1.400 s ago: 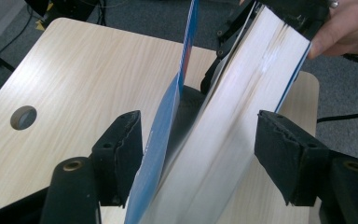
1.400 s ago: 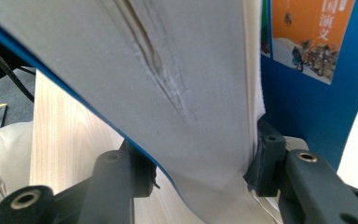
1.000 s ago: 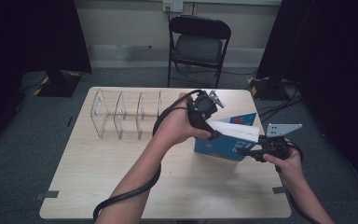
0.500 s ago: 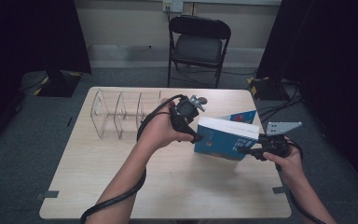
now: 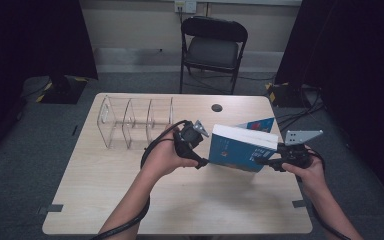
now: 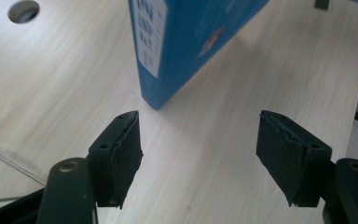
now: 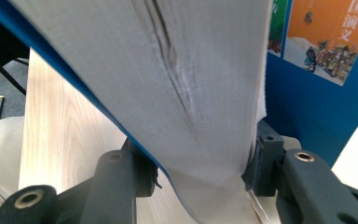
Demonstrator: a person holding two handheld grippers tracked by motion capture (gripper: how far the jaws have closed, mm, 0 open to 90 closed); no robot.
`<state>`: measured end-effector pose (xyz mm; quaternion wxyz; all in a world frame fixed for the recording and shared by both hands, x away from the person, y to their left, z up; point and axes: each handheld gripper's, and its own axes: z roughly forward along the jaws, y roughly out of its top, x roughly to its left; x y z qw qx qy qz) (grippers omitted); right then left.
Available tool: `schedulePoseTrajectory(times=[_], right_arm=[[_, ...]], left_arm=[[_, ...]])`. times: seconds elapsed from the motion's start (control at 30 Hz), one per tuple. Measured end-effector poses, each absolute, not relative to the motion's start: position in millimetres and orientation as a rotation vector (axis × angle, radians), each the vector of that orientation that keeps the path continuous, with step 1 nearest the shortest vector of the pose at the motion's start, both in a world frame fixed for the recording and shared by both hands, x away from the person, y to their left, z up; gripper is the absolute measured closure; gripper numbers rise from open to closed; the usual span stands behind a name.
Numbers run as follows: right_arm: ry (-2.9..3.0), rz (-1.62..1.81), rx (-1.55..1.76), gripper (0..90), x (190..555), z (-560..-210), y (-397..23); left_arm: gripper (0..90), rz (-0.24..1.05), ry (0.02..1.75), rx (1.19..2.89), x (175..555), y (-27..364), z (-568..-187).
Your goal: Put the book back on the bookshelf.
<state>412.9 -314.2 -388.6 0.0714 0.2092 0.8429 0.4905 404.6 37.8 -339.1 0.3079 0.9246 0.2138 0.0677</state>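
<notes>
The blue book (image 5: 242,148) stands on edge right of centre in the high view, long axis running left-right, right claw (image 5: 271,162) clamped on its right end, while the nearer left claw (image 5: 203,162), wide open and empty, sits just left of its spine corner on the counter (image 5: 105,200).

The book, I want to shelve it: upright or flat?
Upright, tilted: the book stands on its lower edge, clamped by the right gripper.
</notes>
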Motion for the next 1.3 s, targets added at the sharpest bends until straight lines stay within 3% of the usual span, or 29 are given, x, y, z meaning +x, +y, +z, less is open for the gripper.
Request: schedulePoseTrajectory(times=[0.4,1.3], right_arm=[[2.517,1.426,0.616,49.3,412,-384,-311],[2.588,1.255,0.611,41.7,420,-365,-304]], left_arm=[[31.2,0.113,0.632,2.439,398,57,-384],[31.6,0.074,0.673,2.456,386,74,-412]])
